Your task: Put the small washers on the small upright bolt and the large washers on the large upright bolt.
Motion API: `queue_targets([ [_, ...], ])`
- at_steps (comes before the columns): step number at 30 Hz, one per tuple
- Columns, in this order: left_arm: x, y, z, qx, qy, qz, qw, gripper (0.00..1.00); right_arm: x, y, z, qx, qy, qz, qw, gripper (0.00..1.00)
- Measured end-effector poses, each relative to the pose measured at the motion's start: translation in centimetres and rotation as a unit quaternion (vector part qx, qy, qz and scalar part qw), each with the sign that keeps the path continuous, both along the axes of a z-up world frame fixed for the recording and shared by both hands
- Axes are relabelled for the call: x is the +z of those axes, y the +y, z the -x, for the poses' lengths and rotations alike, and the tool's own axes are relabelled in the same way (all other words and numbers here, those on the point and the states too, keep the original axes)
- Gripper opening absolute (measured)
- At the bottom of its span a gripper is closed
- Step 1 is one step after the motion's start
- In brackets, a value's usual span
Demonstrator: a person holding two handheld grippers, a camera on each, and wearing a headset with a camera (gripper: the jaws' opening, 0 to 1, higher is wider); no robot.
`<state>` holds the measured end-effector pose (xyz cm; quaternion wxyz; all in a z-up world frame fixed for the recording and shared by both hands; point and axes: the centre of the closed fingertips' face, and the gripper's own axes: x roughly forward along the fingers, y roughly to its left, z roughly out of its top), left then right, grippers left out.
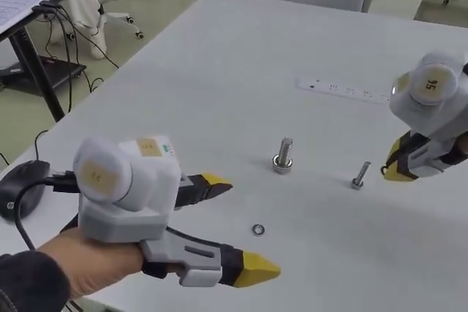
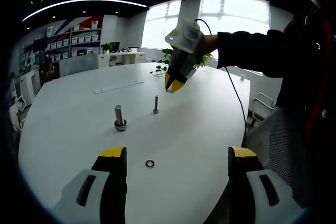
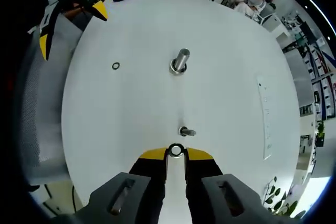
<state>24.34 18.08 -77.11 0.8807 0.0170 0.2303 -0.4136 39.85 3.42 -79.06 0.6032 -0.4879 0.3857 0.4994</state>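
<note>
**Worktop** (image 1: 219, 71): white, matt and smooth, with a rounded edge. It is carrying both bolts well in from its edges, which is probably keeping them within reach of either hand.

**White strip** (image 1: 344, 90): long and flat, lying on the far side of the worktop, apart from the work.

**Left tongs** (image 2: 177, 155): grey plastic body, black arms, yellow tips. The jaws are standing spread wide and gripping nothing. They are hovering low over the near worktop and are likely lining up for a pickup.

**Right tongs** (image 3: 176, 154): same build. The tips are pressing nearly together and pinching a washer by its rim, so the hole is staying clear. They are hanging above and just beside the small bolt without touching it, apparently readying to thread the washer on.

**Large bolt** (image 1: 284, 155): bright steel with a threaded shank, standing upright on its head so rings can drop over it. A wider collar is showing at its foot; head or washer cannot be told.

**Small bolt** (image 1: 360, 174): thin steel, also standing upright, between the large bolt and the right tongs.

**Held washer** (image 3: 170, 149): thin, flat metal ring. Its size class cannot be told.

**Loose washer** (image 1: 257, 229): small metal ring lying flat on the worktop, ahead of the left tongs' tips and apart from the large bolt.
</note>
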Motion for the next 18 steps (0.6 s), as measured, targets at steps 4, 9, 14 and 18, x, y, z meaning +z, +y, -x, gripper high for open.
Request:
queue_targets([
  [4, 0.0, 0.1, 0.0, 0.002, 0.002, 0.000, 1.0000, 0.79, 0.2, 0.4, -1.0, 0.003, -0.004, 0.002, 1.0000, 0.14],
  [9, -0.2, 0.1, 0.0, 0.004, 0.003, -0.002, 1.0000, 0.78, -0.1, 0.9, -1.9, 0.008, -0.005, 0.005, 0.9999, 0.14],
  [14, -0.3, 0.2, 0.0, 0.005, 0.007, -0.002, 1.0000, 0.78, -0.7, 1.1, -2.4, 0.010, 0.000, 0.007, 0.9999, 0.14],
  [18, -0.4, 0.2, -0.1, 0.007, 0.008, -0.003, 0.9999, 0.78, -1.2, 1.0, -2.6, 0.011, 0.006, 0.011, 0.9999, 0.14],
])
